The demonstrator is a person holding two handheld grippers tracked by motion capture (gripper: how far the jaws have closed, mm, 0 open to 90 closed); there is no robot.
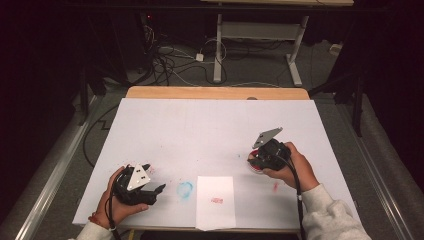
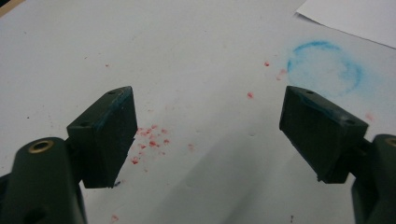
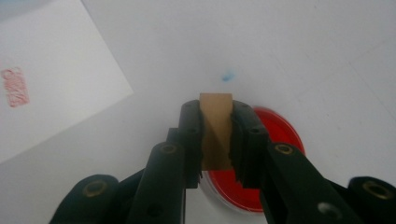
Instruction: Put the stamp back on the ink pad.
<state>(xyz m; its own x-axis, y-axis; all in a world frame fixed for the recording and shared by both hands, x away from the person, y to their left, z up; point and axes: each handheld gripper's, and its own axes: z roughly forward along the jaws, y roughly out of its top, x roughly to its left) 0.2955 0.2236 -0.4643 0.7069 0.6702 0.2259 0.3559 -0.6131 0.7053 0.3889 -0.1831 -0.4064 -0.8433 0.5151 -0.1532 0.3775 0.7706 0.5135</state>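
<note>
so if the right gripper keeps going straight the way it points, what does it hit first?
Probably the round red ink pad: the right gripper, shut on a tan wooden stamp block, points down at it.

Wooden stamp block (image 3: 215,128), matt tan with a smooth face, sits clamped between the right gripper (image 3: 217,140) whose jaws look like matt black plastic with ribbed pads and brass-coloured rivets; at its 5 o'clock the red ink pad (image 3: 275,135) looks glossy and wet inside a pale plastic rim. The left gripper (image 2: 208,135) has the same matt black plastic, pads smeared with blue, jaws wide apart over the table cover (image 1: 200,130), matt white, paper-like and speckled with red ink. The paper sheet (image 1: 215,200) is smooth matt white, and the table edge (image 1: 215,93) at 12 o'clock is bare light wood.
</note>
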